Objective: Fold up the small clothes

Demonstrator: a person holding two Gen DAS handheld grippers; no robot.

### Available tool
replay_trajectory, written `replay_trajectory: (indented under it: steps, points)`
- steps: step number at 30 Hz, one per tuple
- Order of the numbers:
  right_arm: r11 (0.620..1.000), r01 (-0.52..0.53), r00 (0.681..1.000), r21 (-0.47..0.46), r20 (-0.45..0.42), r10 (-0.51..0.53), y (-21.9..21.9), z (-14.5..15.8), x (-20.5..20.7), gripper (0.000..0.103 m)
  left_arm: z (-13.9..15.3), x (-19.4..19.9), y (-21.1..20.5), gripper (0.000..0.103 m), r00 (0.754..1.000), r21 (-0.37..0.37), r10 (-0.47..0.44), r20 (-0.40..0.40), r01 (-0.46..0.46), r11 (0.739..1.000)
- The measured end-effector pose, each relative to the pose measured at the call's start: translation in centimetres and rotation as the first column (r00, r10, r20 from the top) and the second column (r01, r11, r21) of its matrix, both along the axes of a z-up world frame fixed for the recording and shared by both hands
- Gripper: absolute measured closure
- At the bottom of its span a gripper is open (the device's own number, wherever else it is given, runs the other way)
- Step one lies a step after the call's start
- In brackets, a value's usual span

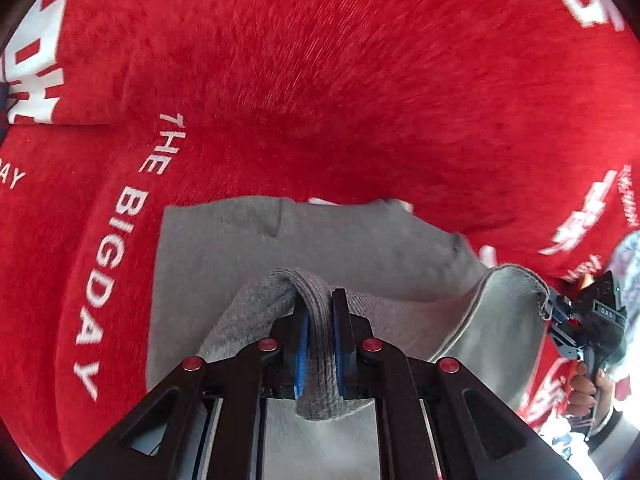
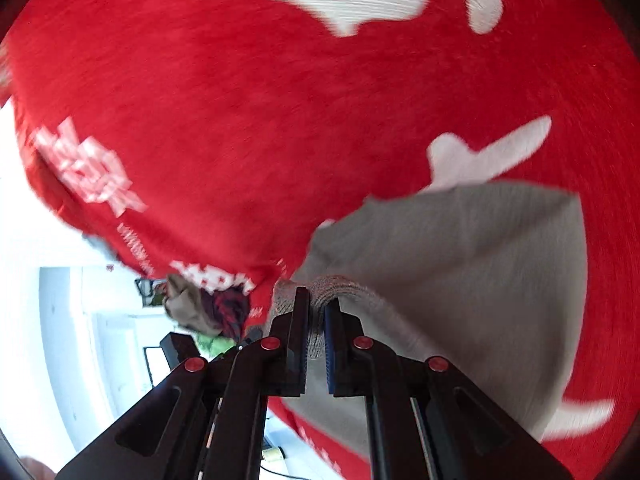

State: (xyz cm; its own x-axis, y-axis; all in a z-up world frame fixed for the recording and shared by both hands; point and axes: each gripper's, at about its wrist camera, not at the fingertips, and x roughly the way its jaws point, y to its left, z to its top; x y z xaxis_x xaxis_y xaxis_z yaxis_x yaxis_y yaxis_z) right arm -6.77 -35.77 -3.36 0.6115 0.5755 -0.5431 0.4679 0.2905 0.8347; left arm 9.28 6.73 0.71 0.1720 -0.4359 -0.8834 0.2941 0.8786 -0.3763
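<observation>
A small grey garment [image 1: 320, 248] lies on a red cloth [image 1: 320, 80] with white lettering. My left gripper [image 1: 319, 312] is shut on a ribbed grey hem of the garment, which bunches up between its blue pads. In the right wrist view the same grey garment [image 2: 460, 264] spreads out to the right, and my right gripper [image 2: 318, 308] is shut on another stretch of its ribbed edge. The right gripper [image 1: 550, 304] also shows at the right of the left wrist view, held by a hand [image 1: 584, 392], pinching the garment's lifted corner. Both views are streaked by motion.
The red cloth [image 2: 280, 120] covers the whole work surface. Past its left edge in the right wrist view lies a heap of other clothes [image 2: 208, 308], brown, dark red and green, in front of a bright white room.
</observation>
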Motion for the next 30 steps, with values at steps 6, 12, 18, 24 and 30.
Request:
replay_trajectory:
  steps: [6,12,18,24,30]
  points:
    - [0.998,0.034,0.993,0.045,-0.111,-0.029,-0.9,-4.4,1.1,0.093,-2.3,0.9,-1.5,0.088,0.999,0.145,0.038,-0.018,-0.035,0.989]
    - [0.998,0.047,0.995,-0.036,-0.089,-0.05,-1.6,-2.1,1.6,0.061,2.2,-0.3,-1.8,0.001,0.979,0.267,0.034,0.203,-0.089,0.96]
    - [0.989,-0.011,0.997,-0.146,-0.074,0.0,-1.7,0.9,2.1,0.042,3.3,-0.1,-2.3,0.001,0.98,0.292,-0.018,0.197,-0.041,0.955]
    - [0.946,-0.214,0.974,-0.245,-0.125,0.188,1.5,0.5,3.2,0.064,-0.3,-1.5,-5.6,0.001,0.991,0.244,-0.096,0.093,0.071,0.967]
    - [0.845,-0.283,0.947,-0.453,-0.272,0.171,1.6,-0.5,2.8,0.046,-3.0,-0.2,-6.4,0.001,0.993,0.303,-0.039,0.115,0.002,0.953]
